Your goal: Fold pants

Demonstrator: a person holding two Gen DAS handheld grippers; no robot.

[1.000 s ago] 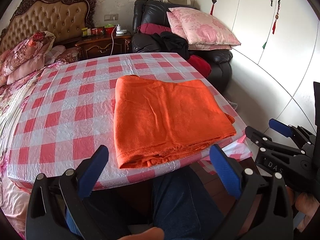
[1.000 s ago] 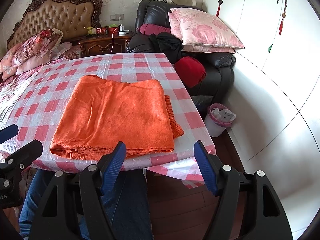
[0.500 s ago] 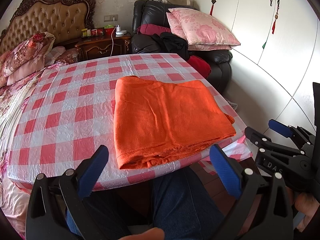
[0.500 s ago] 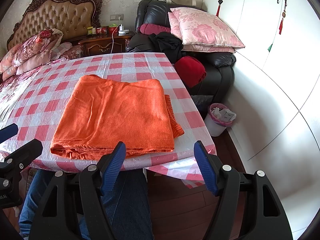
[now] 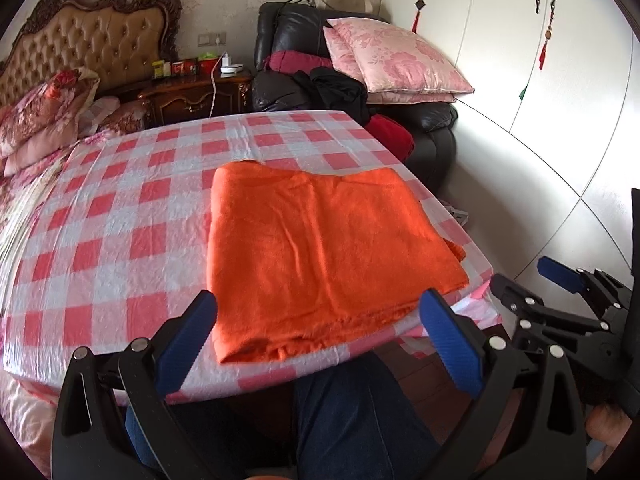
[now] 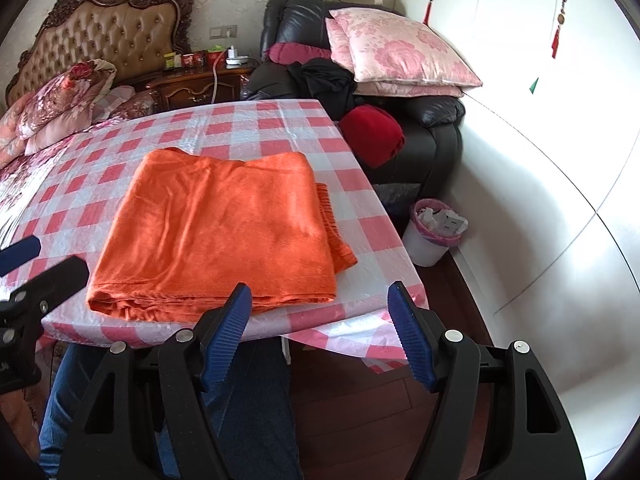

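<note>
The orange pants [image 5: 320, 252] lie folded into a flat rectangle on the red-and-white checked table [image 5: 120, 240], near its front right edge; they also show in the right wrist view [image 6: 224, 232], with a lower layer sticking out at the right side. My left gripper [image 5: 318, 312] is open and empty, held off the table's front edge just short of the pants. My right gripper [image 6: 320, 300] is open and empty, off the front right corner of the table [image 6: 380, 240]. The right gripper also shows at the right of the left wrist view [image 5: 560, 304].
A person's legs in blue jeans [image 5: 352, 420] are under the front edge. A black sofa with pink pillows [image 5: 392, 60] stands behind the table, a bed [image 5: 40, 112] at the left, white wardrobes [image 6: 540, 80] at the right, a small bin [image 6: 434, 232] on the floor.
</note>
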